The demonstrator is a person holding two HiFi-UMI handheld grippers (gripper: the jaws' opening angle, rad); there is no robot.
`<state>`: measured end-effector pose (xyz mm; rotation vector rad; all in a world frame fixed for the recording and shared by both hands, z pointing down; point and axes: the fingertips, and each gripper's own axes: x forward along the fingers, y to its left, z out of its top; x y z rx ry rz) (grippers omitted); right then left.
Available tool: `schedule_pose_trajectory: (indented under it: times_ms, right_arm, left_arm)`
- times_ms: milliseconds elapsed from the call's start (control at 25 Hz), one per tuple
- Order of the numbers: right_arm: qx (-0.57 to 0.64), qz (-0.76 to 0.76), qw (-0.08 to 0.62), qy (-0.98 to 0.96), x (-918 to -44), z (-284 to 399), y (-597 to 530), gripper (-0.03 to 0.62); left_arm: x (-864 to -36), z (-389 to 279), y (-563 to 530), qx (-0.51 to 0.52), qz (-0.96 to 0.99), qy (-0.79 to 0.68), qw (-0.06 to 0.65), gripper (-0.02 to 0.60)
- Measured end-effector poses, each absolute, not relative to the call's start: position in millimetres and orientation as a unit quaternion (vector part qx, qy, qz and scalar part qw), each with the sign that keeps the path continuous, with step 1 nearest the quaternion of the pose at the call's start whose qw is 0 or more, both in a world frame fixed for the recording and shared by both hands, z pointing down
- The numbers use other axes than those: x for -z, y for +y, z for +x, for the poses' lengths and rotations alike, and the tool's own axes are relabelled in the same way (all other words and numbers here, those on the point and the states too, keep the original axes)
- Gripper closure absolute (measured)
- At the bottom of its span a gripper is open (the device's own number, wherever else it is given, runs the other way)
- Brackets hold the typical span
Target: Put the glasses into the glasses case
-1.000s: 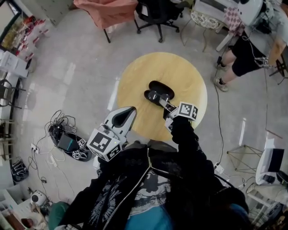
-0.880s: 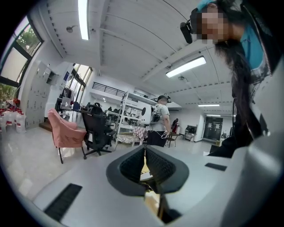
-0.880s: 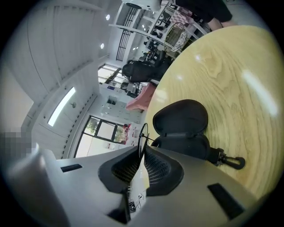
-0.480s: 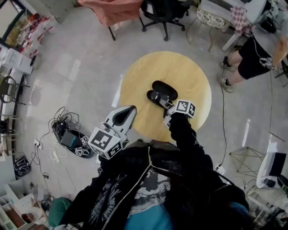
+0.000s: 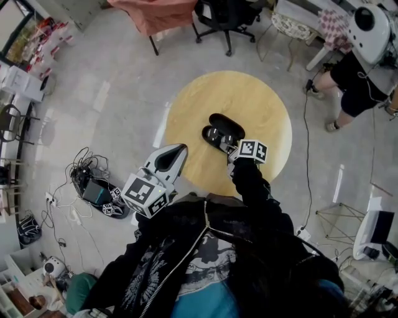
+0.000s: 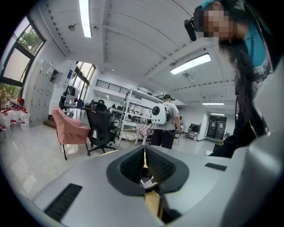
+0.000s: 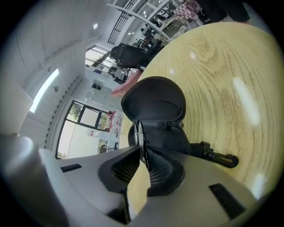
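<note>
A black glasses case [image 5: 224,128] lies open on the round wooden table [image 5: 249,93], its lid [image 7: 154,102] raised behind the base [image 7: 171,138]. My right gripper [image 5: 229,144] is at the case's near edge, shut on the thin dark-framed glasses [image 7: 140,135], which hang over the open base. In the right gripper view the jaws [image 7: 143,153] pinch the frame edge-on. A black clip [image 7: 217,157] trails from the case on the right. My left gripper [image 5: 177,152] hovers off the table's left edge, shut and holding nothing [image 6: 144,155], pointing out into the room.
A black office chair [image 5: 227,15] and a pink chair [image 5: 149,12] stand beyond the table. Cables and a dark device [image 5: 93,194] lie on the floor at left. A person [image 5: 357,68] stands at the back right near a small table.
My right gripper has sunk with the glasses toward the open case. The left gripper has stayed put. The person at the back right has shifted.
</note>
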<state>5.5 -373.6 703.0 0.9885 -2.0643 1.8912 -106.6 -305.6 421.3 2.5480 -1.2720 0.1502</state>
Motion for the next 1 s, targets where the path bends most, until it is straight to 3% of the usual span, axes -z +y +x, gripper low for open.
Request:
schedule_pose_trajectory:
  times_ms: [280, 400, 1000]
  right_arm:
    - [-0.610, 0.365, 0.108, -0.695, -705, 3, -371, 0.536]
    - [-0.608, 0.376, 0.108, -0.691, -701, 2, -373, 0.422]
    - [-0.583, 0.405, 0.128, -0.692, -684, 8, -354, 0.365]
  left_arm:
    - [-420, -118, -303, -0.046, 0.882, -0.448, 0.142, 0.568]
    - [-420, -124, -304, -0.043, 0.879, -0.453, 0.143, 0.568]
    - [-418, -134, -298, -0.038, 0.879, -0.452, 0.145, 0.568]
